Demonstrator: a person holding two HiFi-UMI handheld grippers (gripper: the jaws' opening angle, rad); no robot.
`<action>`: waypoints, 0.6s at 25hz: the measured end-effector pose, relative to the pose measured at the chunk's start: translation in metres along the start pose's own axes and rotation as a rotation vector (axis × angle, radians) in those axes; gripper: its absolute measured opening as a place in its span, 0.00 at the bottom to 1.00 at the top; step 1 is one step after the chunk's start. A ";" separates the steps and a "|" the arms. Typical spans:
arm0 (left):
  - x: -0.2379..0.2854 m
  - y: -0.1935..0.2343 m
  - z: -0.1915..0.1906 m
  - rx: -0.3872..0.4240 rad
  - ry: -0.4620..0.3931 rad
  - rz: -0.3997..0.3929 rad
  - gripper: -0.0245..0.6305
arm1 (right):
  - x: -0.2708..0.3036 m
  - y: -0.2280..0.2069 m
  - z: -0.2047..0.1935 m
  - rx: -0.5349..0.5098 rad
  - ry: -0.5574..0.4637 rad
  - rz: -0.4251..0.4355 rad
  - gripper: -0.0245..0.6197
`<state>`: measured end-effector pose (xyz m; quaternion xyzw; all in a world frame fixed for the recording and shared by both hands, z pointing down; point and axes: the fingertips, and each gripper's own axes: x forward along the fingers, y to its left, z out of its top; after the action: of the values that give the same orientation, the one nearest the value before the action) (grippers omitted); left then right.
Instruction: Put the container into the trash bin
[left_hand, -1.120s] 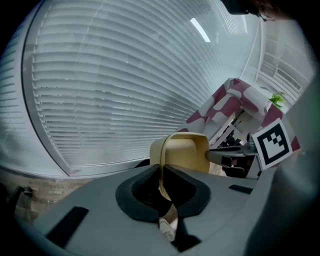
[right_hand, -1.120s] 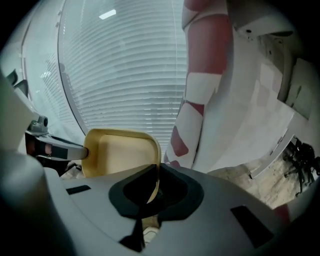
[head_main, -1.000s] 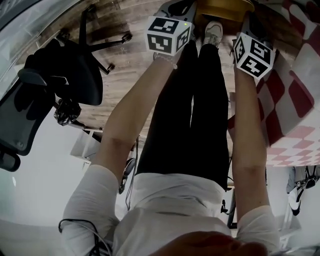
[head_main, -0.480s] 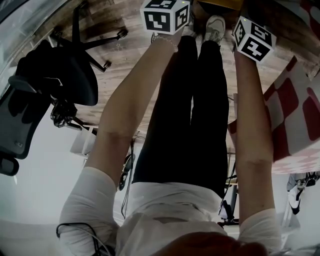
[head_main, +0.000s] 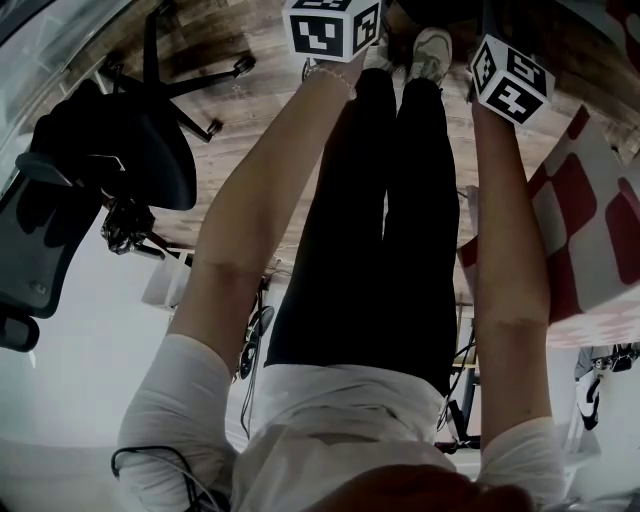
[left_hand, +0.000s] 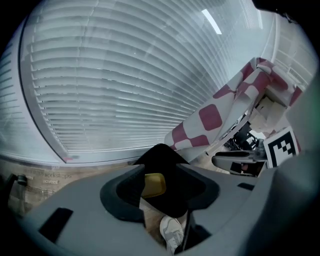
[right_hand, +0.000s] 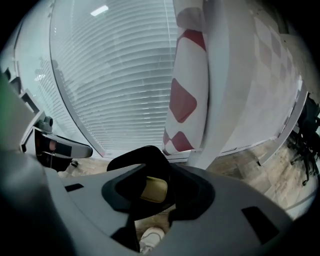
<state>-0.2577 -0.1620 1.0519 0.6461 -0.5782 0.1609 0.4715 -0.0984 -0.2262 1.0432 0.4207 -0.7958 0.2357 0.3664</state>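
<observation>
1. In the left gripper view, the jaws of my left gripper (left_hand: 162, 196) are spreading apart and clamp nothing. The gap at lower centre frames the black trash bin (left_hand: 161, 156).
2. The yellow container (left_hand: 154, 185) sits in that gap against the bin's dark inside, just beside my left pad and out of my grasp. It turns a rounded-cornered face toward me. Its long axis runs nearly up and down the frame, with the top tipped slightly right.
3. This view also shows window blinds (left_hand: 125, 75) across the upper half and a white shoe (left_hand: 172, 234) at the bottom edge.
4. The head view has an office chair (head_main: 110, 165) at the left, the left marker cube (head_main: 333, 28) and the right marker cube (head_main: 510, 82) along the top, and a red-checked cloth (head_main: 590, 230) at the right. The jaws and the container appear only in the gripper views.
5. In the right gripper view, the jaws of my right gripper (right_hand: 160, 196) are widening too, with their pads free. The container shows at lower centre there, again tilted right at the top and ringed by the bin's black.
</observation>
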 end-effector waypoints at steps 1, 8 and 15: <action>-0.001 0.000 0.001 0.004 0.000 0.003 0.33 | -0.001 0.001 0.001 -0.004 -0.003 0.003 0.28; -0.016 -0.016 0.018 0.025 -0.025 -0.014 0.33 | -0.019 0.014 0.029 -0.038 -0.049 0.029 0.25; -0.069 -0.050 0.070 0.111 -0.096 -0.034 0.33 | -0.067 0.035 0.092 -0.068 -0.133 0.088 0.21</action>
<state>-0.2554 -0.1825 0.9434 0.6880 -0.5794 0.1534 0.4093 -0.1381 -0.2367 0.9315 0.3871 -0.8436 0.1960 0.3163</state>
